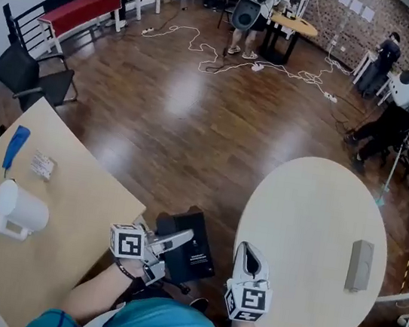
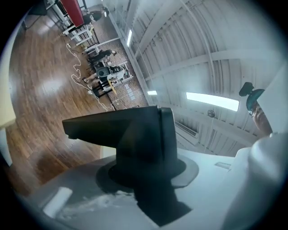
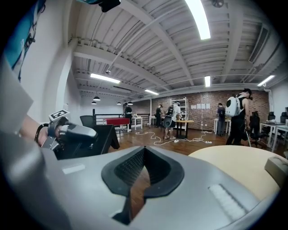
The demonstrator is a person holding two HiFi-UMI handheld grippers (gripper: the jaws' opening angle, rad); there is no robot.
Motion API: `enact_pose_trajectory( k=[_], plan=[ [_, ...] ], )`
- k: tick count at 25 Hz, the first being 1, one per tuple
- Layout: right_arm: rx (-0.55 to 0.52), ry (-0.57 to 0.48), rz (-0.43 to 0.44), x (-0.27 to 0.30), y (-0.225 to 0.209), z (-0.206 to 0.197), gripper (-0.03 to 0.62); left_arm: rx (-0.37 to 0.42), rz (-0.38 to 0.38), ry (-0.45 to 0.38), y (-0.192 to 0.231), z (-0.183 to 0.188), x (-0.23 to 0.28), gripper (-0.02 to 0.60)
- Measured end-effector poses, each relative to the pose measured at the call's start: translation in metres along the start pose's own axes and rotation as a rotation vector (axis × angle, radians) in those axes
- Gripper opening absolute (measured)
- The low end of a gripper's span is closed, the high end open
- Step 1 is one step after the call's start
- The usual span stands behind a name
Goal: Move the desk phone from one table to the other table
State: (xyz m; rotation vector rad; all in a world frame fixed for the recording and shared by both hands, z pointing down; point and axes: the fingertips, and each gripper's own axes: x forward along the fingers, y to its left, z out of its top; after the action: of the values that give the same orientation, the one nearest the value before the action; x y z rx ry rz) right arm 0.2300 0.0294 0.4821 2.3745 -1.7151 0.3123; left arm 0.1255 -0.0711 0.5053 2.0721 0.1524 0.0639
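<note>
The desk phone [image 1: 192, 255] hangs in the air over the wood floor [image 1: 173, 116], in the gap between the tan table [image 1: 71, 238] on the left and the round table [image 1: 311, 213] on the right, resting on neither. The left gripper [image 1: 184, 240] alone carries it, jaws clamped on one side of the dark body, which juts out beyond the pads as a black wedge. The right gripper [image 1: 248, 255] sits just right of the phone, jaws pressed together at the tips on nothing, so it gives no support. The main risk is the one-sided hold: the overhanging weight could turn the phone in the pads or pull it free, and it would drop to the floor. A loose handset or cord could also slide off or snag, but neither can be made out in any view. The round table is bare apart from a small grey box [image 1: 360, 266] far to its right, so crowding looks unlikely. The phone's keypad and near edge are hidden, and where the pads meet it is lost in shadow in the left gripper view.
</note>
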Motion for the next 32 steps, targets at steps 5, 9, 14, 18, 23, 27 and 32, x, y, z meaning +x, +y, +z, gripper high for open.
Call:
enact_pose_trajectory(
  k=[5,9,14,18,23,27,32],
  plan=[
    [-0.074,0.021,0.091,0.044,0.062,0.007,-0.008,-0.016,0.043,-0.116,0.040,0.035,-0.065,0.175],
    [-0.117,0.026,0.164,0.074,0.111,0.016,-0.008,-0.023,0.065,-0.193,0.060,0.056,-0.112,0.175],
    [-0.170,0.026,0.254,0.097,0.166,0.022,-0.008,-0.031,0.103,-0.279,0.080,0.076,-0.160,0.175],
    [-0.198,0.043,0.311,0.107,0.205,0.022,-0.006,-0.039,0.133,-0.328,0.090,0.088,-0.197,0.175],
    [-0.231,0.050,0.373,0.120,0.248,0.021,-0.008,-0.049,0.164,-0.403,0.108,0.100,-0.239,0.175],
    [-0.251,0.068,0.408,0.130,0.279,0.019,-0.008,-0.054,0.176,-0.447,0.117,0.109,-0.269,0.175],
    [-0.271,0.072,0.486,0.143,0.323,0.020,-0.008,-0.052,0.205,-0.498,0.125,0.117,-0.304,0.175]
  ],
)
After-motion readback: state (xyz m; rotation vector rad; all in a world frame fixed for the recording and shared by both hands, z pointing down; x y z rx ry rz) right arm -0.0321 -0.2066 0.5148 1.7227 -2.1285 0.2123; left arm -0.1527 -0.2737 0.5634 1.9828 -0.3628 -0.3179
